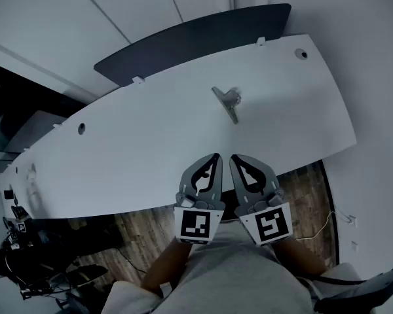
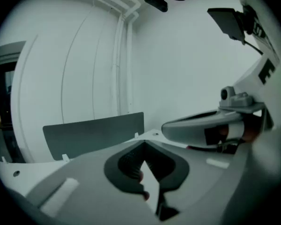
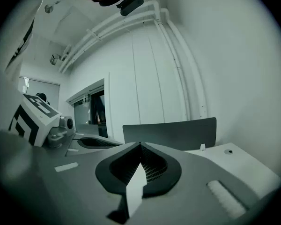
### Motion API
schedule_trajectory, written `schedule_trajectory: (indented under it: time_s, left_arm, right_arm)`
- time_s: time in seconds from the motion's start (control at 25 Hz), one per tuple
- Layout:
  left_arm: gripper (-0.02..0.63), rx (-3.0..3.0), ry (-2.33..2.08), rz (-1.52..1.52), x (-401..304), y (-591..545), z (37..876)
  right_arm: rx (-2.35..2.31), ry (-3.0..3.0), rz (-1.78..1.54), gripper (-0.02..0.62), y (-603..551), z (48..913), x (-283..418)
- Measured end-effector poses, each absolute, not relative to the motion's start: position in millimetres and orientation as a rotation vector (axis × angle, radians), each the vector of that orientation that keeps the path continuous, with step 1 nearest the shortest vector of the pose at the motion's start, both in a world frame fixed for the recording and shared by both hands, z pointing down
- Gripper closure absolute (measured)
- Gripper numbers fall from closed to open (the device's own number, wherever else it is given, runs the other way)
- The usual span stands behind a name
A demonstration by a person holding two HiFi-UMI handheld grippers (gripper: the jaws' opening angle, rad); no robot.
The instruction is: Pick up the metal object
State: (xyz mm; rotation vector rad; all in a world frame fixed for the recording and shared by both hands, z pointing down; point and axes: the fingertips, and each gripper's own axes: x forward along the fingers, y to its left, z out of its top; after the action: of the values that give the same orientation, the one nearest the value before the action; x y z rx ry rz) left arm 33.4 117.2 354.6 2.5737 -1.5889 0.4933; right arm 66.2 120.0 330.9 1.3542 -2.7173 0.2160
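Closed and empty, the left gripper [image 1: 214,159] and right gripper [image 1: 236,160] sit side by side, the metal object [image 1: 227,102] lying on the white table [image 1: 137,156] ahead of their tips.

metal obj [image 1: 226,101] — small, blurry

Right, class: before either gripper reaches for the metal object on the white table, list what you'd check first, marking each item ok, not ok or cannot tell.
1. Metal object in view, lying on the white table: ok.
2. Nothing stands between the grippers and it: ok.
3. Left gripper empty: ok.
4. Right gripper empty: ok.
5. Jaws open enough to take the object: not ok, both are shut.
6. Best part of the object to grip: cannot tell, it shows too small.
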Motion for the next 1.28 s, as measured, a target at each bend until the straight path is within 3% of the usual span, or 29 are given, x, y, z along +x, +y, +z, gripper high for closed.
schedule_trajectory:
  time_s: [0.44,1.0,1.04,1.08,1.12,1.28]
  left_arm:
    - [0.606,2.571,-1.526,0.707,46,37,383]
    - [0.606,2.471,-1.328,0.683,29,-10,437]
    - [0.606,2.464,-1.317,0.684,27,-14,440]
    - [0.606,2.458,-1.307,0.686,24,-17,444]
    - [0.606,2.452,-1.299,0.689,21,-20,446]
    - [0.606,2.442,-1.284,0.696,11,-34,451]
  right_arm:
    - [1.305,-2.664,0.323,0.595,57,374,84]
    - [1.214,-2.292,0.493,0.592,-15,468,70]
    - [1.189,-2.259,0.515,0.574,-22,481,68]
    - [1.161,-2.227,0.545,0.49,-27,496,65]
    - [1.135,-2.196,0.57,0.465,-32,509,62]
    - [1.065,-2.093,0.553,0.482,-54,549,55]
